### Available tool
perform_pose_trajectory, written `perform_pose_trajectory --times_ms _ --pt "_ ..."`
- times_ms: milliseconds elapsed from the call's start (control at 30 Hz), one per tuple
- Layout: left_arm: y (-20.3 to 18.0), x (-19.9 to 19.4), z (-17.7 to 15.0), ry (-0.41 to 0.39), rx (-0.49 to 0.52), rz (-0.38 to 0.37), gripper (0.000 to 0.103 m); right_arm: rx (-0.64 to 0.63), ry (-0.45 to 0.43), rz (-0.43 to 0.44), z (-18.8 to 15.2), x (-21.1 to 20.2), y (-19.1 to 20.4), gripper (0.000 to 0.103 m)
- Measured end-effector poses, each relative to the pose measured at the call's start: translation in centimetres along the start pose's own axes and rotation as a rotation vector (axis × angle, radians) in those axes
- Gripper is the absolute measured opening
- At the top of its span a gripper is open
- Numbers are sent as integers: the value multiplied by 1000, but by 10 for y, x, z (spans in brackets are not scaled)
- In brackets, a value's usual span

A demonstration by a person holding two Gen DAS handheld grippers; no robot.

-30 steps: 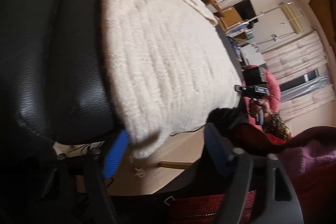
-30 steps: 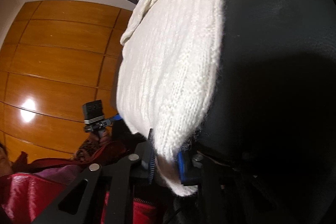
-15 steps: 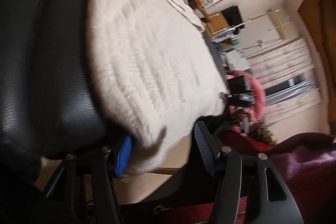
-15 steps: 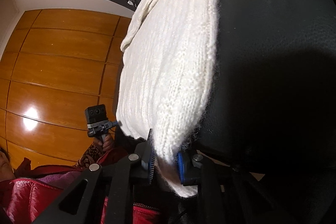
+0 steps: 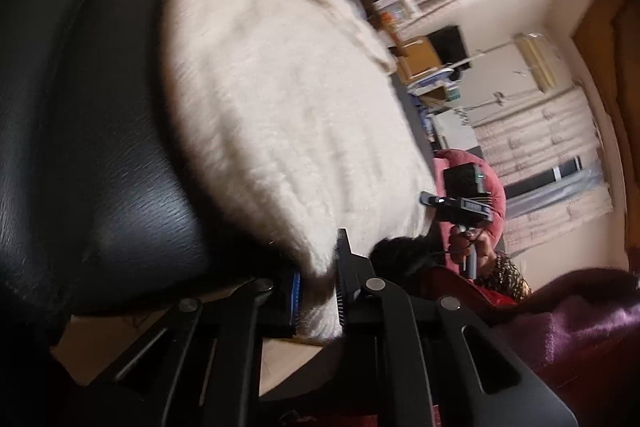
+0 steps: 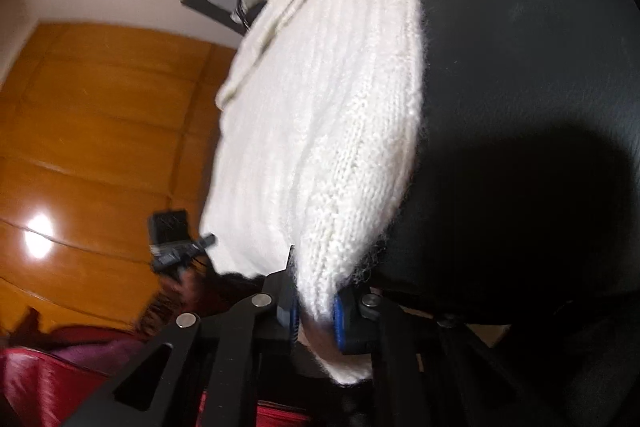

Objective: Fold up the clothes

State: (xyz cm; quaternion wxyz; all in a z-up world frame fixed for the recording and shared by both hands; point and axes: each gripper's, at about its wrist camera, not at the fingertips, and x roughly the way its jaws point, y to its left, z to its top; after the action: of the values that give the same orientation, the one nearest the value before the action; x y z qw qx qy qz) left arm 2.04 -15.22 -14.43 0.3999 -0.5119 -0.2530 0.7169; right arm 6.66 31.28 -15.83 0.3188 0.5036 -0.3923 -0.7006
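L wrist view: cream knit sweater [image 5: 280, 115] lies spread on the black leather seat [image 5: 92, 147], its near hem hanging off the seat's front edge. Left gripper [image 5: 318, 291] has just been closing w/ that hem corner between the pads, and it's now clenched on the knit. Beyond the sweater's far corner a hand [image 5: 476, 239] holds the other gripper, red cushion [image 5: 480, 167] behind it.

R wrist view: same sweater [image 6: 332, 131] on the seat [image 6: 520, 67], wood-panelled wall [image 6: 100, 131] off to its left. Right gripper [image 6: 316, 315] is pinched on the opposite hem corner, blue pads squeezing the fabric, and its jaws have just been tightening.

Step in hand, I'd judge: both hem corners secured, ready to carry the hem toward the collar. To do it well, lift both corners together & level, keep the hem taut btwn them so the knit doesn't sag or stretch, then lay it down square to the shoulders. Chunky knit may slip, so don't slacken early.
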Motion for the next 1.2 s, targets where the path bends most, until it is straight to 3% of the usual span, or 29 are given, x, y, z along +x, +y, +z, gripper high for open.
perform_pose_trajectory --times_ms 100,333,667,867,967,1200 --pt "-17 -14 3 -62 56 -30 12 -1 -26 90 -2 0 2 10" --pt "-44 -40 1 -174 92 -160 11 -154 -69 247 -9 -17 35 10" --pt "-65 -91 -44 -322 33 -282 11 -194 -180 408 -31 -31 76 10" --pt "-77 -96 -63 -375 -10 -325 12 -169 -275 472 -48 -65 72 10" --pt "-76 -90 -39 -381 11 -337 12 -169 -300 465 -27 -66 69 10" --pt "-44 -63 48 -435 -37 -328 12 -76 -335 431 84 -29 70 10"
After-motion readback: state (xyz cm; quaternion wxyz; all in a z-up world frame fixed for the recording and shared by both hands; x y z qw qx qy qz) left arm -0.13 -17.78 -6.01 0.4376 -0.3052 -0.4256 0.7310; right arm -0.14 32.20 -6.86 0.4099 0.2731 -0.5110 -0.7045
